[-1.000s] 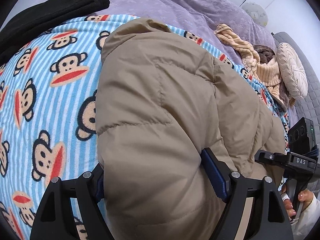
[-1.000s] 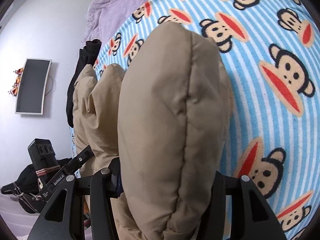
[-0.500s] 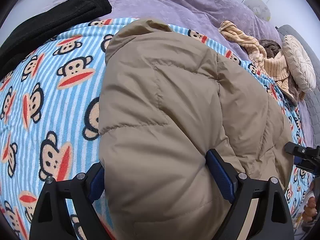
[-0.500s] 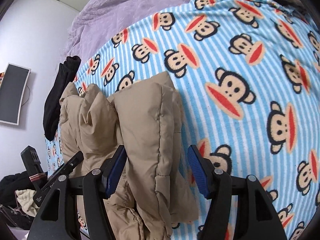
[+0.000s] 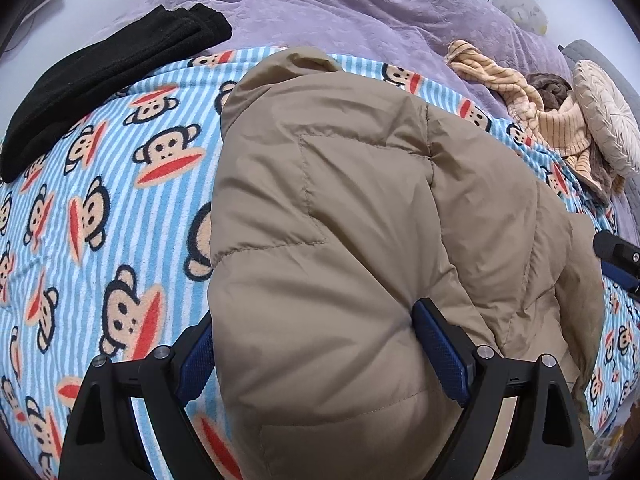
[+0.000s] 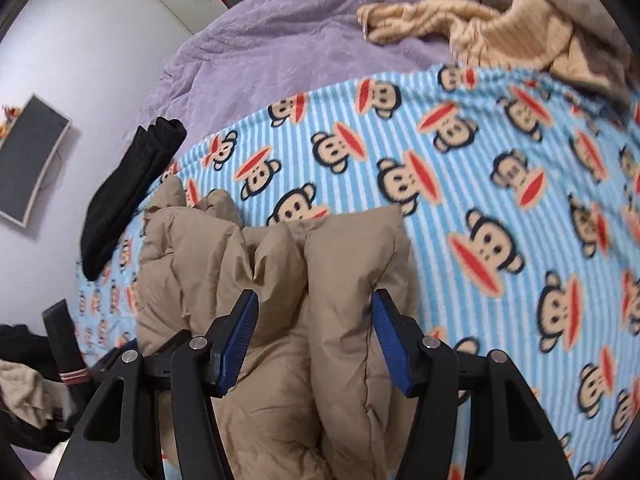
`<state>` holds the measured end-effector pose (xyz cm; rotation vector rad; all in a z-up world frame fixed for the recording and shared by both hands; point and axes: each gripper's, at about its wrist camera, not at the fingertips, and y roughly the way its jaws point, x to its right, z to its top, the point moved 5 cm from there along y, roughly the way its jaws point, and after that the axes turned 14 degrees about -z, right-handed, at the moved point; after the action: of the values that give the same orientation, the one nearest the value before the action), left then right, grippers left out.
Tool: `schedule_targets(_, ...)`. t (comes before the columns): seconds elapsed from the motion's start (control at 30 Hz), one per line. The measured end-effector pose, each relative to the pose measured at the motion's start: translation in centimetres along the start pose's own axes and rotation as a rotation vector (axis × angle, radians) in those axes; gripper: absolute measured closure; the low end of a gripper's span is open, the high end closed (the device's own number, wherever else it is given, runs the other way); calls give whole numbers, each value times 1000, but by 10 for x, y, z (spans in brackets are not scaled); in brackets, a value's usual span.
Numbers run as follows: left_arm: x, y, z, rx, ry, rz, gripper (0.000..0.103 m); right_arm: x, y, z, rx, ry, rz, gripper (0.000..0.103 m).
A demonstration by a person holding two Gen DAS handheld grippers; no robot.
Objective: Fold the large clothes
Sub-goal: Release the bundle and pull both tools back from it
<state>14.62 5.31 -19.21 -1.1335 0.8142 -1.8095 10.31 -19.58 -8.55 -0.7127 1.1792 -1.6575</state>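
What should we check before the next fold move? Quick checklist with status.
1. Left tool gripping the puffy tan quilted jacket: ok, fabric bulges between its pads.
2. Right tool gripping the jacket: ok.
3. Monkey-print striped blue blanket bare ahead of the right tool: ok.
4. Folded black garment apart from the jacket: ok.
5. Jacket layers aligned underneath: cannot tell.
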Motion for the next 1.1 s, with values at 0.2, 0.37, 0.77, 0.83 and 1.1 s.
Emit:
schedule_targets(0.2, 3, 3, -2, 9, 3, 25, 11, -34, -7, 2, 41, -119, 20, 64)
schedule_targets(0.37, 2, 2, -3, 8, 0, 23, 11, -22, 64, -7, -149, 2, -18, 79)
schedule_targets(0.77, 7, -53, -31, 48, 24, -1, 11, -15, 93, -15, -190, -12, -40, 83)
schedule_targets(0.83, 4, -61, -45, 38, 22, -1, 11, -15, 83, -16, -187, -14, -25, 82)
schedule_targets(1.1, -1, -60, -90, -10, 6, 21, 11, -14, 20, -53, -171, -84, 7, 82)
